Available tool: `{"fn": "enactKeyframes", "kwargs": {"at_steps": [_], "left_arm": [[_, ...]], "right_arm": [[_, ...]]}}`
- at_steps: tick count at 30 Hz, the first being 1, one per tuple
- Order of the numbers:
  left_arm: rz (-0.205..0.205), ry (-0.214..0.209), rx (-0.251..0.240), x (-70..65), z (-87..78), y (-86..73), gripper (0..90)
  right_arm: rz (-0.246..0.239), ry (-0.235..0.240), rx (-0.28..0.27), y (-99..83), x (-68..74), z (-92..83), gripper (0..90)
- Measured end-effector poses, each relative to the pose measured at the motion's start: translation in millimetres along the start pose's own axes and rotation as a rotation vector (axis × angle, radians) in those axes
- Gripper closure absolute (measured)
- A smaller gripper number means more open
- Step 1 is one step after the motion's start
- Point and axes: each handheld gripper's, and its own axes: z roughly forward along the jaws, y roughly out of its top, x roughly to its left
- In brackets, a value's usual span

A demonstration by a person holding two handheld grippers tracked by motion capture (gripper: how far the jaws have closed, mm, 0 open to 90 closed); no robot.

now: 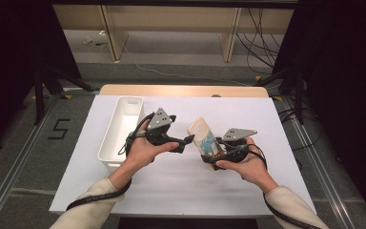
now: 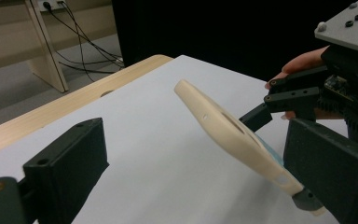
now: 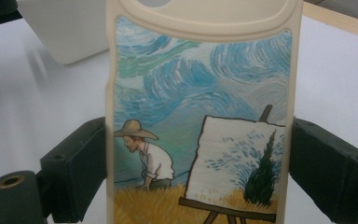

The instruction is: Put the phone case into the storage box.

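Right gripper (image 1: pixel 215 153) is clamping the cream phone case (image 1: pixel 203 136) across its width, holding it tilted up off the white table (image 1: pixel 248 191). Left gripper (image 1: pixel 187 140) is hanging with jaws apart, nothing between them, tips just beside the case.

Risk: the grip is sitting low on the case, so a nudge from the left jaws could be levering it loose.

Right gripper view is showing the painted side (image 3: pixel 200 116); left gripper view is giving the plain edge (image 2: pixel 223 126). High view is adding the white bin (image 1: pixel 121 131).

A cream phone case (image 3: pixel 200 116) with a painted scene of a painter at his easel is held tilted above the surface (image 1: pixel 171 181).
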Motion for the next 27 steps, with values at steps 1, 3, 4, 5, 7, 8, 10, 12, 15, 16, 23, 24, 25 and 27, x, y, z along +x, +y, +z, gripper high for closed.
{"fn": "enactKeyframes", "kwargs": {"at_steps": [1, 3, 4, 5, 7, 8, 10, 12, 15, 16, 23, 24, 25, 27], "left_arm": [[0.001, -0.001, 0.001, -0.2, 1.1, 0.8, 5.5], [-0.003, -0.002, 0.006, -0.8, 3.4, 2.2, 5.9], [-0.001, -0.003, 0.006, -0.8, 4.5, 2.8, 5.9], [-0.002, -0.003, 0.005, -1.1, 5.5, 3.3, 6.2], [-0.006, -0.006, 0.001, -2.1, 8.2, 4.7, 6.8], [-0.007, -0.009, 0.002, -2.7, 9.8, 5.7, 6.9], [-0.007, -0.013, 0.003, -3.3, 12.3, 7.3, 7.3], [-0.009, -0.016, 0.005, -4.0, 15.6, 9.1, 7.9], [-0.014, -0.018, 0.014, -4.8, 20.3, 9.9, 9.2], [-0.016, -0.020, 0.017, -4.9, 22.2, 9.9, 9.7], [-0.031, -0.015, 0.031, -3.3, 27.3, 9.3, 11.9], [-0.036, -0.011, 0.027, -2.9, 27.7, 9.2, 13.0], [-0.038, -0.011, 0.025, -2.6, 27.9, 9.1, 14.3], [-0.045, -0.009, 0.028, -2.0, 28.3, 8.6, 14.8]], "right_arm": [[0.000, 0.001, 0.001, 0.0, 0.6, 0.5, 11.8], [-0.004, 0.001, 0.000, 0.3, 1.3, 1.1, 11.8], [-0.003, 0.002, 0.001, 0.4, 1.6, 1.3, 11.8], [-0.004, 0.002, 0.000, 0.5, 1.9, 1.6, 11.8], [-0.004, 0.002, 0.000, 0.5, 2.4, 1.9, 11.8], [-0.004, 0.002, 0.000, 0.5, 2.6, 2.1, 11.8], [-0.005, 0.003, 0.002, 0.6, 2.9, 2.4, 11.8], [-0.006, 0.002, 0.001, 0.5, 3.2, 2.8, 11.8], [-0.009, 0.003, -0.001, 0.6, 3.6, 3.1, 11.8], [-0.010, 0.002, -0.001, 0.7, 3.8, 3.2, 11.8], [-0.013, 0.005, 0.001, 0.7, 4.9, 4.2, 11.8], [-0.014, 0.004, 0.001, 0.8, 5.1, 4.2, 11.8], [-0.015, 0.004, 0.000, 1.0, 5.3, 4.2, 11.8], [-0.015, 0.002, 0.000, 1.3, 5.7, 4.2, 11.8]]}}
